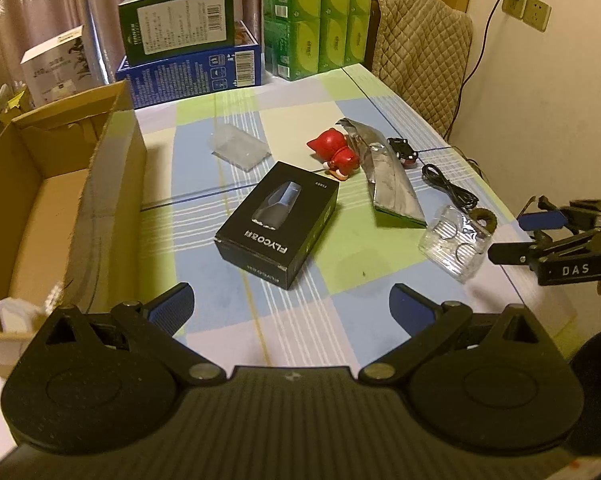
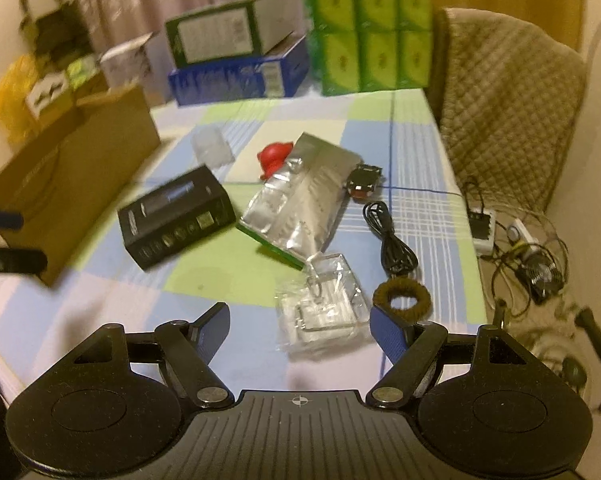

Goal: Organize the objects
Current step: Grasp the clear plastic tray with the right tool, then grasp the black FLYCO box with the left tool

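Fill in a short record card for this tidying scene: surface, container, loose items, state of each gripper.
surface: table with checked cloth
container: open cardboard box, at table's left
loose items: black FLYCO box, red toy, silver pouch, black cable, clear plastic packet, brown hair tie
left gripper: open, empty
right gripper: open, empty, nearest the clear packet

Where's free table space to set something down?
Bare cloth lies between the cardboard box and the black box, and in front of the black box toward the left gripper. Crowded on the right: foil pouch, cable, clear pack, hair tie.
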Action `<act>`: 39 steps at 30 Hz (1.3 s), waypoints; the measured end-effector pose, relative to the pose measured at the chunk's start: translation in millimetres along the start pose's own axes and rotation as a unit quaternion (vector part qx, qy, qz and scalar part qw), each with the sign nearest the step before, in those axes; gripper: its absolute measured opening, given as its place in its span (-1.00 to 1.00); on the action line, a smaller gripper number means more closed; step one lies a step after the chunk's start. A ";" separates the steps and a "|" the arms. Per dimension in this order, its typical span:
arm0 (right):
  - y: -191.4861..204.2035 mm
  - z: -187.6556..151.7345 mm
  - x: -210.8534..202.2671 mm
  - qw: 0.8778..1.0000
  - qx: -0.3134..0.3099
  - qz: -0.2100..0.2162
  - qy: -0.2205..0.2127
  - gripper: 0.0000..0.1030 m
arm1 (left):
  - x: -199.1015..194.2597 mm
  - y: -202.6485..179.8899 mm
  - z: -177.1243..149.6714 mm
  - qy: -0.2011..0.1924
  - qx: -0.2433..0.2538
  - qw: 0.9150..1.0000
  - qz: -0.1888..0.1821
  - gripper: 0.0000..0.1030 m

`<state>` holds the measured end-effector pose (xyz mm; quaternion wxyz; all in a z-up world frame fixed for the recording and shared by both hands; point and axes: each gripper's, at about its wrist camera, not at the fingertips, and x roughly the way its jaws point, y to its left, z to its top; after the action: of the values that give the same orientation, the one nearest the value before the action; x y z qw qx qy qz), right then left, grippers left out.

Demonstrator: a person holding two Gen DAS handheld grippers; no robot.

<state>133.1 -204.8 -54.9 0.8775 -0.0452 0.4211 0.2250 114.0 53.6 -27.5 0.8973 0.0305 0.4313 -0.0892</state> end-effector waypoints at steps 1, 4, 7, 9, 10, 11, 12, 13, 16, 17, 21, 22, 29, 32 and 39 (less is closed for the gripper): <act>-2.0 1.0 6.6 1.000 -0.011 0.000 0.007 0.45 | 4.4 -0.1 1.6 0.001 0.001 1.000 0.000 0.98; -8.3 3.5 24.8 0.999 -0.031 -0.004 0.029 0.45 | 14.6 -0.4 5.8 0.005 0.000 1.000 -0.006 0.98; -15.0 6.2 38.9 0.998 -0.034 -0.002 0.043 0.45 | 23.8 -1.9 9.6 0.008 0.000 1.000 -0.009 0.98; -15.8 7.0 46.2 0.998 -0.044 -0.002 0.050 0.45 | 29.9 -2.7 11.3 0.010 0.001 1.000 -0.010 0.98; -16.1 7.4 50.0 0.997 -0.048 -0.001 0.053 0.45 | 32.5 -3.0 11.9 0.012 0.001 1.000 -0.011 0.98; -16.3 7.2 53.1 0.997 -0.051 -0.001 0.055 0.44 | 35.5 -3.1 12.4 0.013 0.002 1.000 -0.011 0.98; -15.7 7.1 56.2 0.997 -0.055 -0.002 0.057 0.41 | 38.0 -3.2 12.8 0.015 0.002 1.000 -0.011 0.98; -15.3 6.8 59.4 0.996 -0.059 0.000 0.060 0.29 | 40.4 -3.3 13.3 0.016 0.003 1.000 -0.010 0.98; -11.7 4.5 67.3 0.995 -0.071 -0.006 0.069 0.16 | 46.5 -2.4 14.2 0.021 0.004 1.000 -0.009 0.98; -10.7 3.3 68.5 0.995 -0.074 -0.009 0.069 0.11 | 48.2 -1.9 14.7 0.022 0.005 1.000 -0.008 0.98; -10.9 2.1 69.2 0.995 -0.068 -0.021 0.070 0.02 | 54.7 0.0 18.4 0.024 0.013 1.000 -0.006 0.98; -11.8 3.0 68.4 0.996 -0.056 -0.022 0.070 0.01 | 56.2 -0.1 20.1 0.024 0.016 1.000 -0.006 0.98; -7.3 20.6 53.6 1.000 0.008 -0.012 0.027 -0.01 | 79.2 3.3 45.4 0.019 0.042 0.999 0.003 0.98; -0.3 27.8 52.4 1.000 0.015 -0.009 0.017 -0.01 | 97.5 3.0 55.0 0.032 0.067 0.997 0.005 0.93; 3.5 25.2 52.0 0.999 0.037 -0.017 0.001 -0.01 | 148.1 2.8 62.9 0.089 0.117 0.989 0.005 0.76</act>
<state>178.0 -176.3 -77.8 0.8816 -0.0201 0.4296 0.1946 253.4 28.2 -103.6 0.8463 0.1455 0.4954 -0.1311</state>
